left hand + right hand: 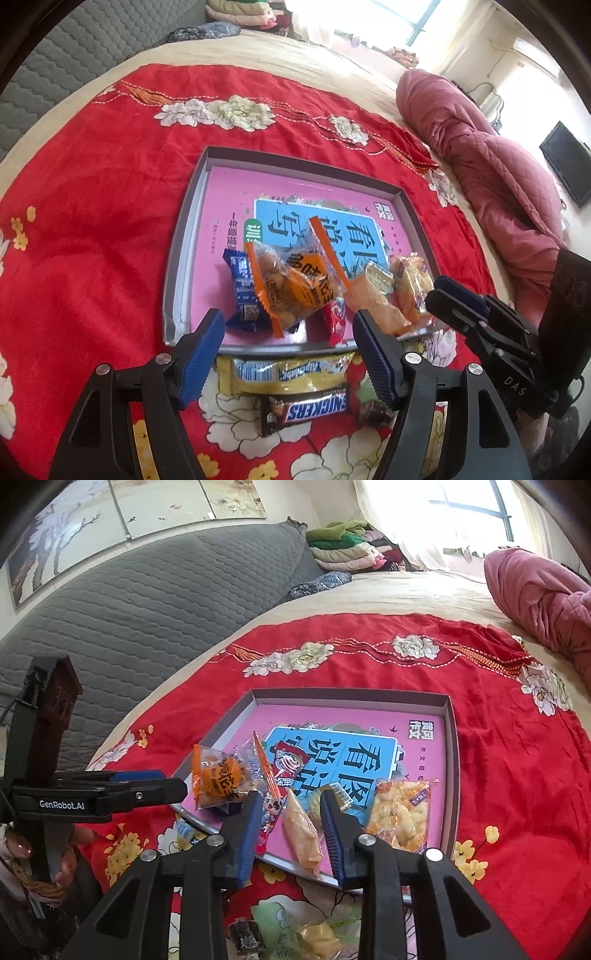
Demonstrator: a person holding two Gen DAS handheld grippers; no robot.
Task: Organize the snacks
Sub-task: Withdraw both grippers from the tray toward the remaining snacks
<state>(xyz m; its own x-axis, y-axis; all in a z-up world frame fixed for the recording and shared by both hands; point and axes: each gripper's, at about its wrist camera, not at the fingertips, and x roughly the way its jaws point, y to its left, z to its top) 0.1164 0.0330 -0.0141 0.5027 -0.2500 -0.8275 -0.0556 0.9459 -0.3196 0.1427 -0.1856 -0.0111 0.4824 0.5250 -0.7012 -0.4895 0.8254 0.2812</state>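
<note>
A shallow grey box (177,258) (452,760) with a pink book cover inside lies on the red floral blanket. In it lie an orange peanut bag (291,284) (216,779), a blue packet (242,291), a red packet (334,319) (277,794), a pale orange wrapped snack (373,302) (303,830) and a yellow puff bag (412,284) (400,812). My left gripper (290,328) is open and empty above the box's near edge. A yellow bar (291,371) and a Snickers bar (306,408) lie on the blanket below it. My right gripper (288,801) is open, its fingers either side of the pale orange snack.
A red blanket (92,240) covers the beige bed. A pink quilt (498,166) lies at the right, a grey headboard (129,602) behind. More wrapped sweets (314,934) lie on the blanket under my right gripper. The right gripper shows in the left wrist view (454,299).
</note>
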